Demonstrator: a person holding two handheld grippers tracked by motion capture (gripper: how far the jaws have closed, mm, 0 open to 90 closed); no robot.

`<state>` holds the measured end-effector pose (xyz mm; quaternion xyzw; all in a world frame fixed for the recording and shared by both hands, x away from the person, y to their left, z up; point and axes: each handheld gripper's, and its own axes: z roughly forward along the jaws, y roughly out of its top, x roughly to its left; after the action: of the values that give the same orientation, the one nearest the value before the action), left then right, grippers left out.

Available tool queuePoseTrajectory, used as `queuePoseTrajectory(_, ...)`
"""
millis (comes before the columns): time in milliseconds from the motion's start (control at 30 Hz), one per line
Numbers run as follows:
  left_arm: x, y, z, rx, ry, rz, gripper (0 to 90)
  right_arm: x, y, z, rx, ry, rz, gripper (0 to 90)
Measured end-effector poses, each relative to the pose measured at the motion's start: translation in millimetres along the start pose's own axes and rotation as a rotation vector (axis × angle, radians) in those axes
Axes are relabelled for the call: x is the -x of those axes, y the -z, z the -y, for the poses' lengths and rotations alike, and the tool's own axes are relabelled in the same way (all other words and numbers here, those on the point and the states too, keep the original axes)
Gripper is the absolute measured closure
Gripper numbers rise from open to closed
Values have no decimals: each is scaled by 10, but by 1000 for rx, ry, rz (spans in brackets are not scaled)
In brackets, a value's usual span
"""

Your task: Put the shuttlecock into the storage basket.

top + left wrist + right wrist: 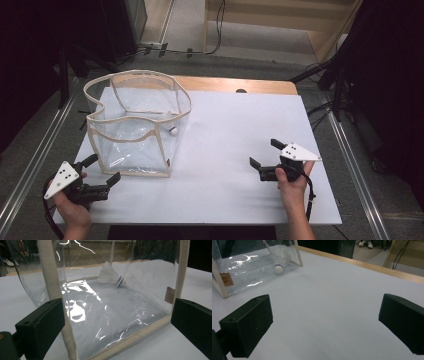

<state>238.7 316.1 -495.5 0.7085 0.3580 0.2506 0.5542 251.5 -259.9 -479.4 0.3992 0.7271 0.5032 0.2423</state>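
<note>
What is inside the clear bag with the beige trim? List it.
Inside the clear bag lies one white shuttlecock, on its side on the bag's floor near a far corner. The walls are see-through, so little is hidden; glare on the plastic masks parts of the floor.

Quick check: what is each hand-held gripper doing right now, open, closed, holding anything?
Left hand-held gripper: open, holding nothing, at the clear bag.
Right hand-held gripper: open, holding nothing.

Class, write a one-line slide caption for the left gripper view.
Open hand-held gripper faces a clear bag with a white shuttlecock lying inside.
</note>
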Motion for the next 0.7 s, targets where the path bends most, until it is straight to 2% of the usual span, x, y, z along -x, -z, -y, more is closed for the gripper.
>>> queuePoseTrajectory(367,3,-1,0,0,-2,-2,0,153,207,153,-18,-21,59,0)
queuePoseTrajectory(700,3,2,0,1,-3,-2,0,252,328,240,-19,-40,88,0)
